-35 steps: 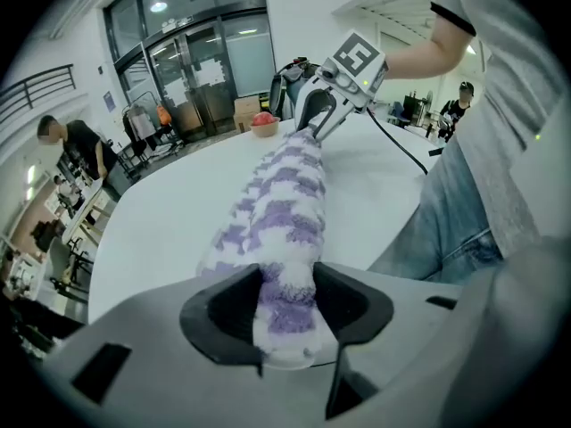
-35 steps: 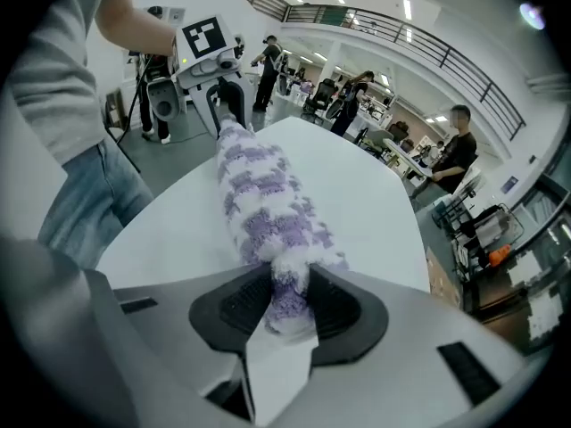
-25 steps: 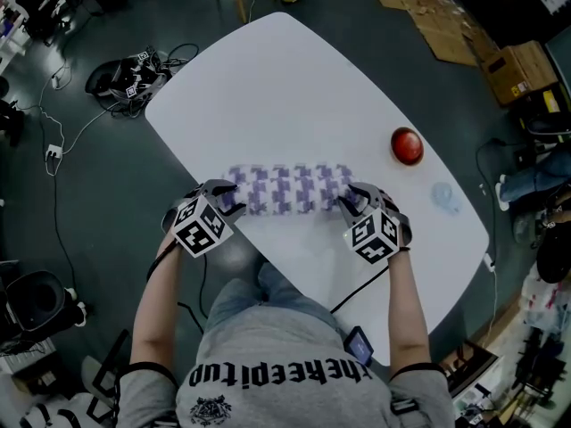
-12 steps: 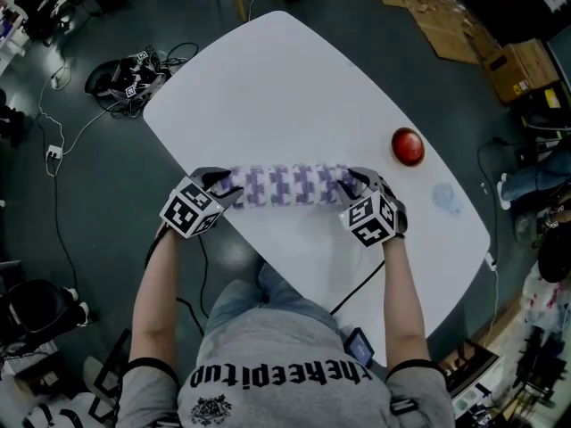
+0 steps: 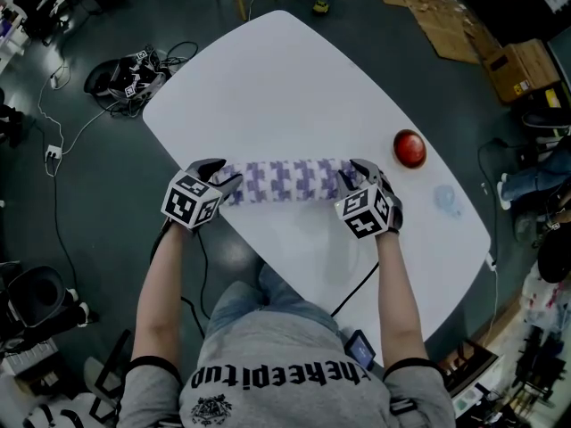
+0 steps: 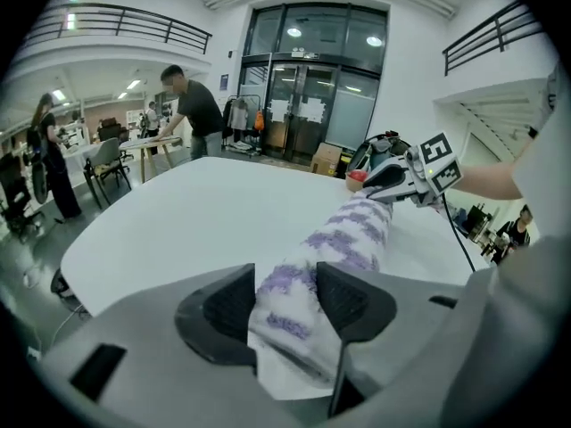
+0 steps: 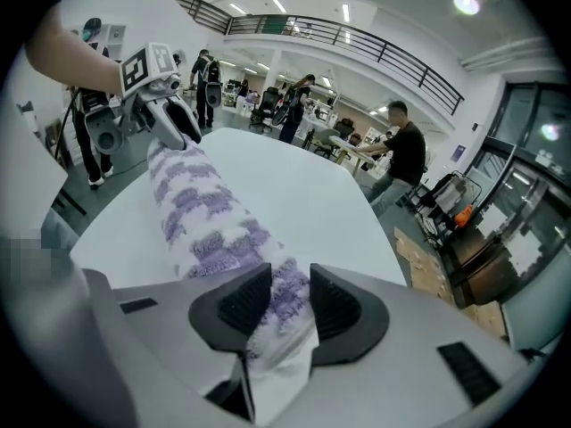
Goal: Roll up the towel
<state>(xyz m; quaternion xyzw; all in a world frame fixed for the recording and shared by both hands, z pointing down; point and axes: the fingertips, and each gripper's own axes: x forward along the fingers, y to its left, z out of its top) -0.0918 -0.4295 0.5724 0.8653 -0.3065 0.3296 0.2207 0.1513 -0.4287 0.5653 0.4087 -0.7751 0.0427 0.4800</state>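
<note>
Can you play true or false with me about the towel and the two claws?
1. The towel is rolled into a long roll. True.
2. The left claw and the right claw each have one end of the towel between their pads. True; the left claw's jaws have just been opening, with the towel end between them.
3. The red round thing sits on top of the towel. False: it sits on the table, apart from the towel, out past the right claw.
4. The towel is plain green. False: it is white with purple patches.
</note>
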